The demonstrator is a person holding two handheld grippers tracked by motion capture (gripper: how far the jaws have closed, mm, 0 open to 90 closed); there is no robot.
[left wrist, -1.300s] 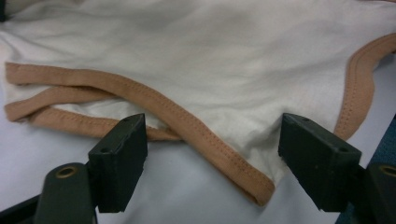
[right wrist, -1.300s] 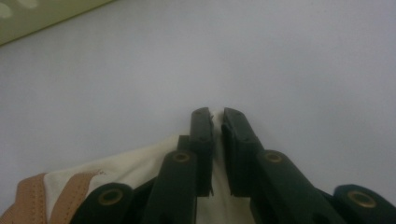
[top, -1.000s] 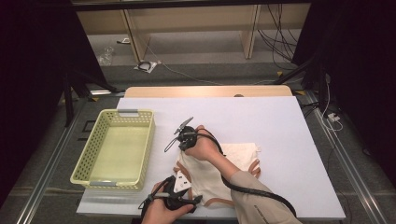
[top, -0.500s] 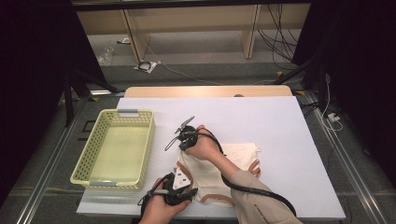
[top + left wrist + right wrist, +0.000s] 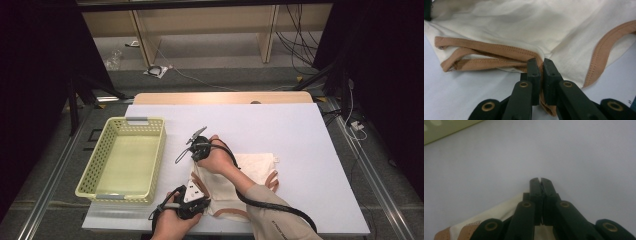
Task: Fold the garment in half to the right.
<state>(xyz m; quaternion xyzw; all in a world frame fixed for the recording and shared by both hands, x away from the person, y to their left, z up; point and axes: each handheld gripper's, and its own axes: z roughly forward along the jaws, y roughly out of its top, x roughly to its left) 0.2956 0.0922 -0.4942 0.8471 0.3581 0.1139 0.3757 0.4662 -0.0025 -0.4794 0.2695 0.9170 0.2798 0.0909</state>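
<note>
Both corners of the cream garment (image 5: 250, 172) are now pinched, the left gripper (image 5: 540, 62) having just closed on its brown trim (image 5: 499, 48) and the right gripper (image 5: 540, 181) clamping cloth, so lifting or folding remains.

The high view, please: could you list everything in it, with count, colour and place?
garment: one, cream with tan-brown trim, lying crumpled on the near middle of the table.
basket: one, pale yellow-green plastic mesh, on the table's left side.
table: one, white top with a wooden far edge.
shelving: light wood, on the floor beyond the table.
cables: several, dark, on the floor at far right.
left tool: one, black, at the near edge, shut on the garment's brown trim; its jaws have just been closing.
right tool: one, black, shut on the garment's far left corner.
</note>
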